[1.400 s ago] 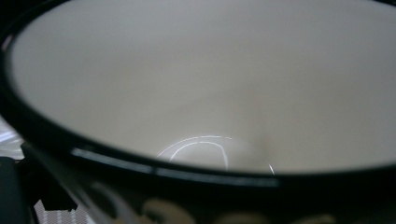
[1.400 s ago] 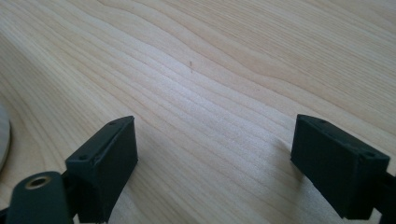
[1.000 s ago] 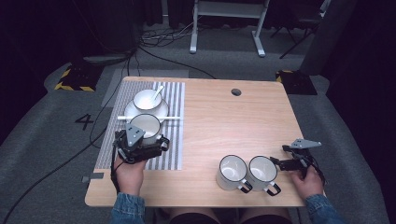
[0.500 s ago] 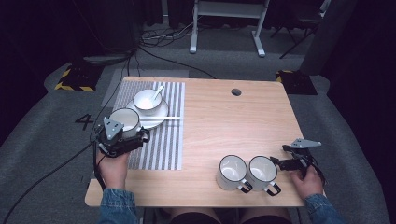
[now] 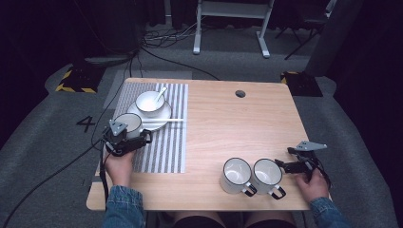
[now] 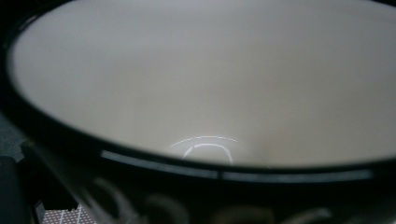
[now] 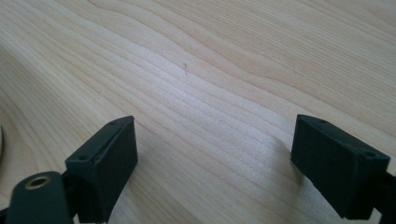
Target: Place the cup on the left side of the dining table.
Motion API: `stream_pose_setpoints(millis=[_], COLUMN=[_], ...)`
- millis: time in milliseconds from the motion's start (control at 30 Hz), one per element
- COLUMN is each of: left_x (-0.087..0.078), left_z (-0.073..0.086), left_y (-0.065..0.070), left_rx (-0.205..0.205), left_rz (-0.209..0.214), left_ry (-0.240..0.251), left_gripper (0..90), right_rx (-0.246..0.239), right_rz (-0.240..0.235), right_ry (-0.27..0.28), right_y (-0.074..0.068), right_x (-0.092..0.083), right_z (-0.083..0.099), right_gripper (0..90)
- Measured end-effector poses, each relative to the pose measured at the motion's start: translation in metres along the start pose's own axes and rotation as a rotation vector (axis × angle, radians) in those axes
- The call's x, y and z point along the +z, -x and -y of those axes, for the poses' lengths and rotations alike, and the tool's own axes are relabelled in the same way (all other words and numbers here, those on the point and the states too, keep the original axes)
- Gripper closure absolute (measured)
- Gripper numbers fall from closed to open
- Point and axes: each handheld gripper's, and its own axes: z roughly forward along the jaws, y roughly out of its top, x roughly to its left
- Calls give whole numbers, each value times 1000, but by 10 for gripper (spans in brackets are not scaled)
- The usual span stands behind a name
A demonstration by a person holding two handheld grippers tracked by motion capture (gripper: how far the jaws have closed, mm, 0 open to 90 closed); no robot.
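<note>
Wooden table (image 5: 228,123) has a striped mat (image 5: 166,142) on its left side. Left gripper (image 5: 124,142) holds a white cup (image 5: 129,122) over the mat's edge, beside the saucer (image 5: 157,116). Right gripper (image 5: 292,165) rests wide open with nothing in it, near two cups (image 5: 252,175).

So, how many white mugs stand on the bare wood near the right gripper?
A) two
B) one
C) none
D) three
A: in the high view two white mugs with dark rims stand side by side on the wooden table, just left of the right gripper; the third mug is over the striped mat at the left gripper.
</note>
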Motion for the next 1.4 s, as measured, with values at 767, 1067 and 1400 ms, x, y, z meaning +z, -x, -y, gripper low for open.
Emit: stream_pose_setpoints(millis=[767, 1067, 1400], left_x=[29, 24, 20], left_z=[23, 33, 38], left_y=[16, 21, 20], left_rx=[28, 51, 2], left_rz=[-20, -54, -53], left_ry=[-108, -100, -115], left_gripper=[33, 29, 30], right_rx=[-11, -11, -5], right_rz=[7, 7, 3], right_ry=[2, 2, 3], right_y=[1, 1, 1], right_x=[0, 0, 0], right_z=[0, 0, 0], right_gripper=[145, 145, 145])
